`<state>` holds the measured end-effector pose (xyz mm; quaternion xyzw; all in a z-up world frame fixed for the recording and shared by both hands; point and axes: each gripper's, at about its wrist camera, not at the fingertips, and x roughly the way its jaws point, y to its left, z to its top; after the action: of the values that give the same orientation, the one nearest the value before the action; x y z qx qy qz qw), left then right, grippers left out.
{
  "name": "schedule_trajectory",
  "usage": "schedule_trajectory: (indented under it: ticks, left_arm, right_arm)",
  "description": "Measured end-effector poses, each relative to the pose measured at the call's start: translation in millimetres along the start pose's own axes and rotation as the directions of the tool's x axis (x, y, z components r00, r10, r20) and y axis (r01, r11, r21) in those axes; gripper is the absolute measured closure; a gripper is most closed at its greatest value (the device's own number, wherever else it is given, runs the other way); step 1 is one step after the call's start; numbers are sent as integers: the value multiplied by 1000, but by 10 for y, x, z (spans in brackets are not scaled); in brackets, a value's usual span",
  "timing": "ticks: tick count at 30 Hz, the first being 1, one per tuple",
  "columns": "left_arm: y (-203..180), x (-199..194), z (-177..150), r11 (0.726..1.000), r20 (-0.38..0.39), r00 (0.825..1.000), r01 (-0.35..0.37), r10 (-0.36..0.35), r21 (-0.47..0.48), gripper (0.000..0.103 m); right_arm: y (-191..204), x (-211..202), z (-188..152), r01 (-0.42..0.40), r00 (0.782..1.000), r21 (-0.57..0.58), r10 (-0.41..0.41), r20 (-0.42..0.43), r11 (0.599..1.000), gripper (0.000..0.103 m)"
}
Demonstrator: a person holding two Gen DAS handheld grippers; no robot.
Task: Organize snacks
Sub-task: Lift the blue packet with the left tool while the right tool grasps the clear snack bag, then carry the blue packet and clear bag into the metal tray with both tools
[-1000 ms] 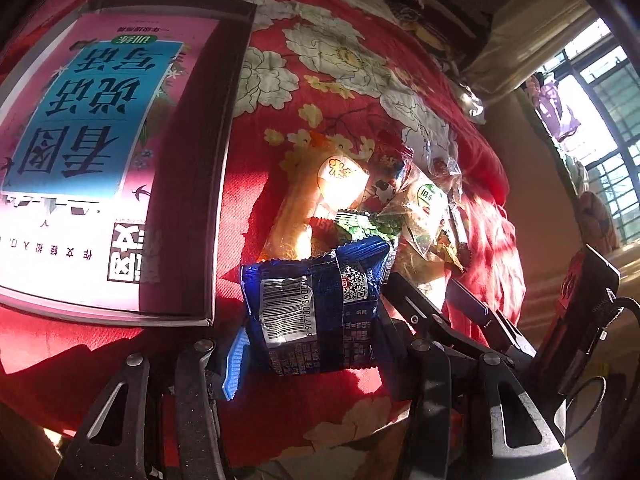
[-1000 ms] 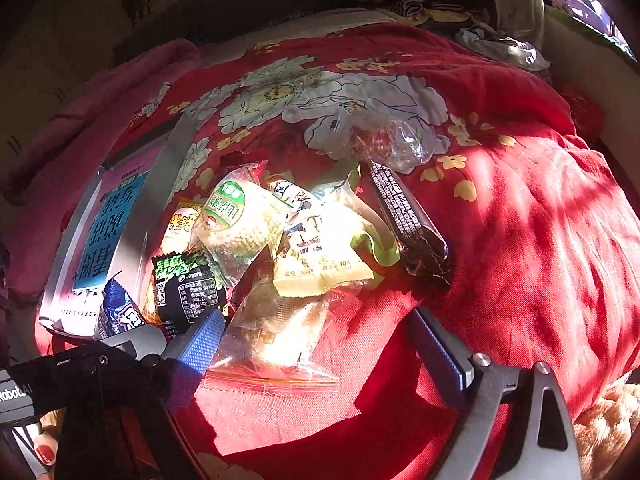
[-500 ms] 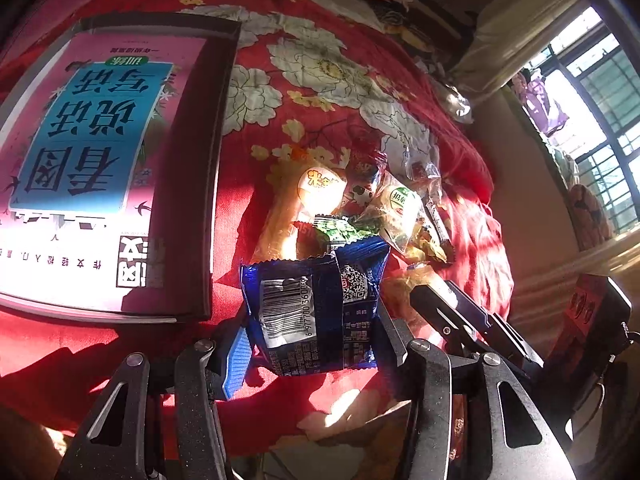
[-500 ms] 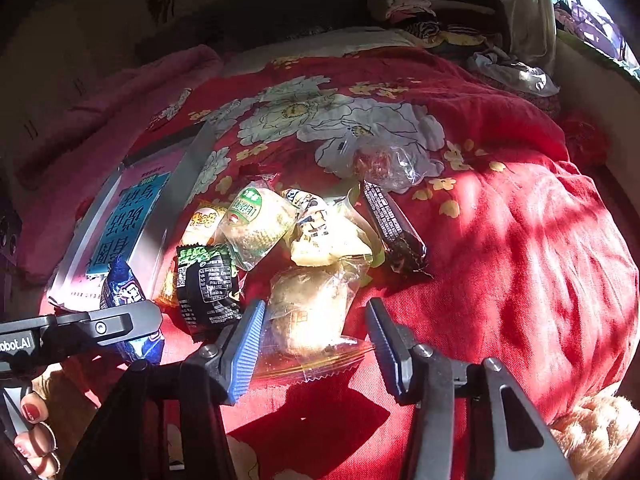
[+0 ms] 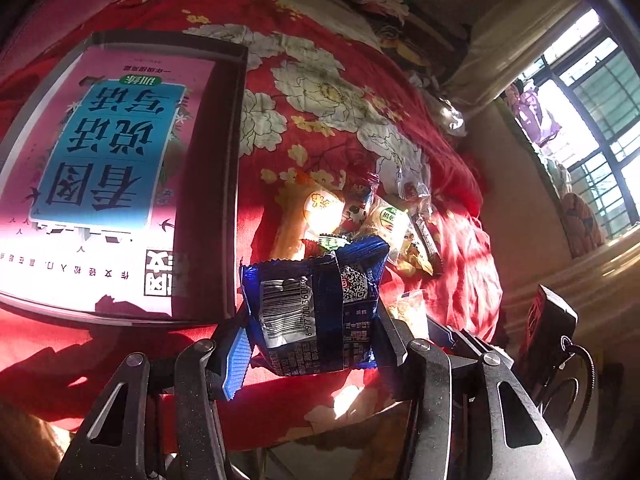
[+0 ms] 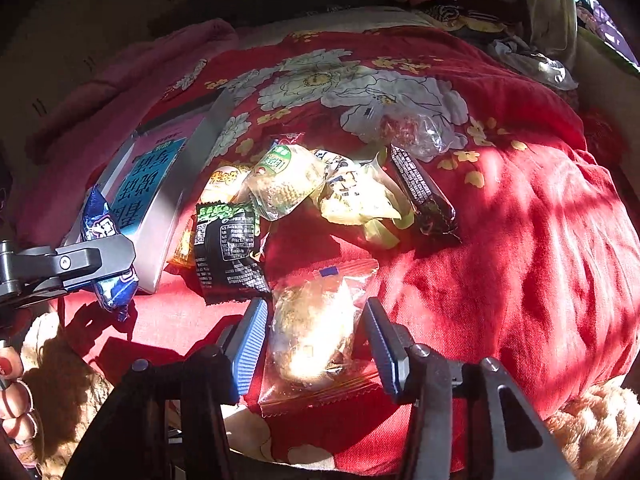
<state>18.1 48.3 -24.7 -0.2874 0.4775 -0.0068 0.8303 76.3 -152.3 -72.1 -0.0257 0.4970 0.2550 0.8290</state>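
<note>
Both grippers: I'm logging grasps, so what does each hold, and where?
The left gripper clamps the blue snack packet by its side edges. The right gripper pinches the clear-wrapped pastry across its middle.

Red bedspread (image 6: 520, 240) with white-and-yellow flowers, pink-and-blue book (image 5: 112, 184), blue snack packet (image 5: 316, 312), black-and-green packet (image 6: 228, 252).

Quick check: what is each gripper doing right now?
Left gripper: shut on the blue snack packet.
Right gripper: shut on the clear-wrapped pastry.
</note>
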Motion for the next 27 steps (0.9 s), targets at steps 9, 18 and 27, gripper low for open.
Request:
schedule_trajectory:
  ticks: [9,18,27]
  left_arm:
    - [126,-182,73,1000,52,998,-17,18,-14,49]
    - [495,-457,241,993,159,982,-97,106,-61,49]
    - [1061,-629,365,974,183,963,-173,198,-143,49]
  right_arm:
    - [77,58,-22,40,999,-54,-41,-15,998,60]
    - [207,-376,105,-12,985,-79,25,168,997,60]
    - [758,-413,377,-121,970,-163,151,190,979,60]
